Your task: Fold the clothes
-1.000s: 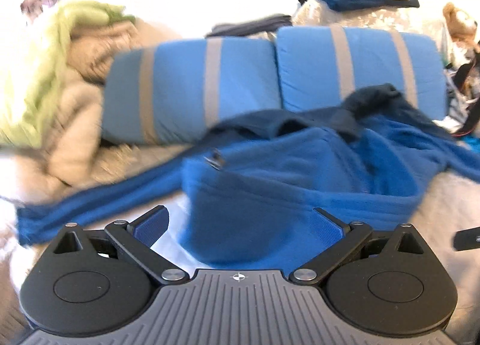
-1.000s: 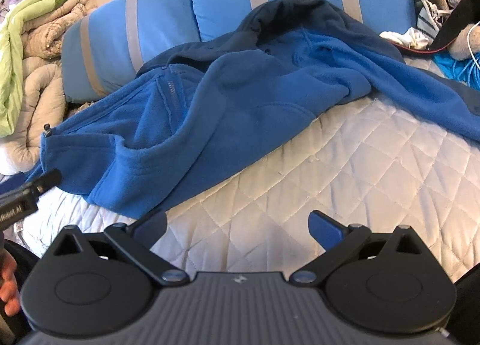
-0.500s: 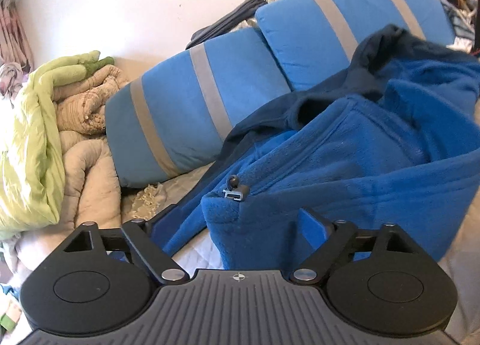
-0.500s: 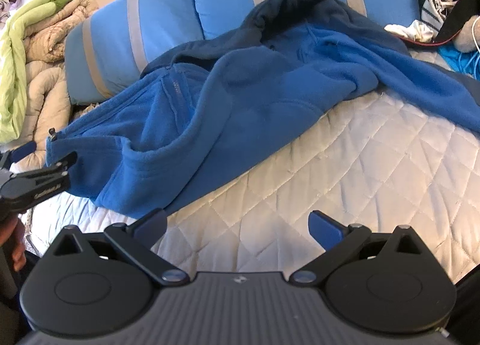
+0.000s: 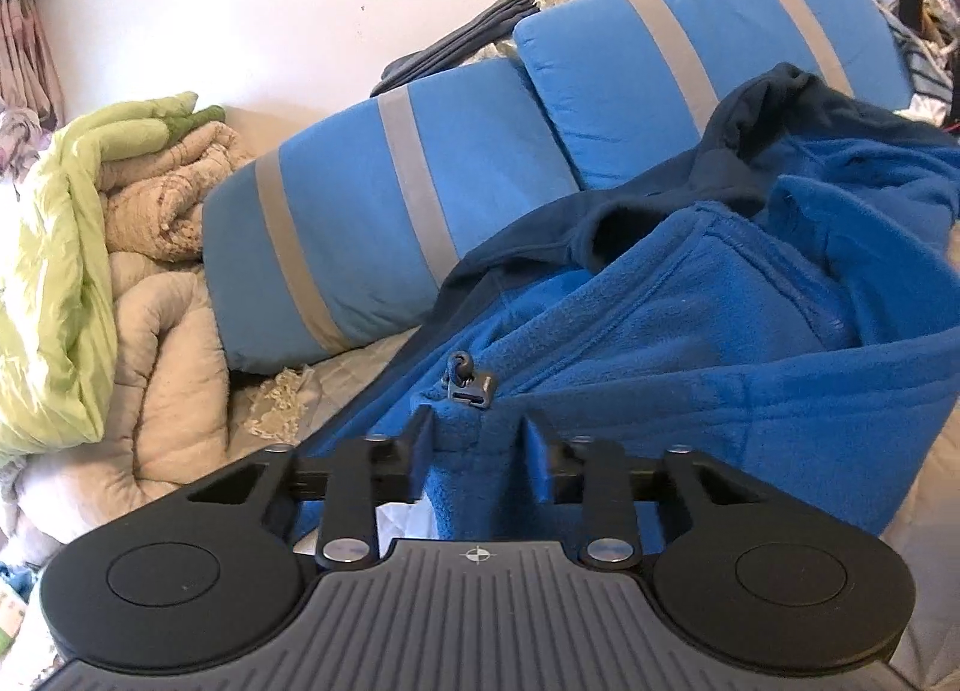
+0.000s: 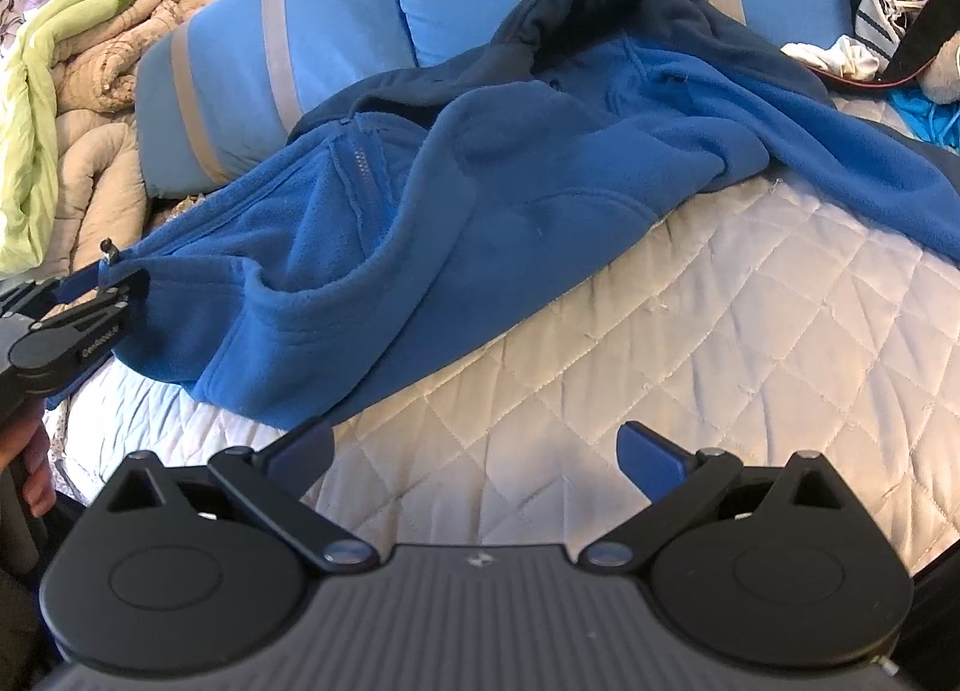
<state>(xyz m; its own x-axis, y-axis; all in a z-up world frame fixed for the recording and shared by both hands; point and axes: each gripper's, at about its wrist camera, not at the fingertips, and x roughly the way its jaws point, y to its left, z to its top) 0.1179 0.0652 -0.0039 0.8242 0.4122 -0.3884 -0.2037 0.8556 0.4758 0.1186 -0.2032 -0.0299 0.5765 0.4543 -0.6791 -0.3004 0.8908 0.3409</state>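
Blue fleece jacket corner, left tool now closing on it, earlier wide

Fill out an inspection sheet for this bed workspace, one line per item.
Surface: white quilted bedspread, mostly bare near the right gripper.
Job's things: blue fleece jacket, unfolded, its zipper pull at the corner.
Clutter: two blue striped pillows, bundled beige and green blankets, heaped clothes.
Grippers: left gripper closing on the jacket's corner; right gripper open, empty.
Cables: nothing seen.
Surroundings: white wall.
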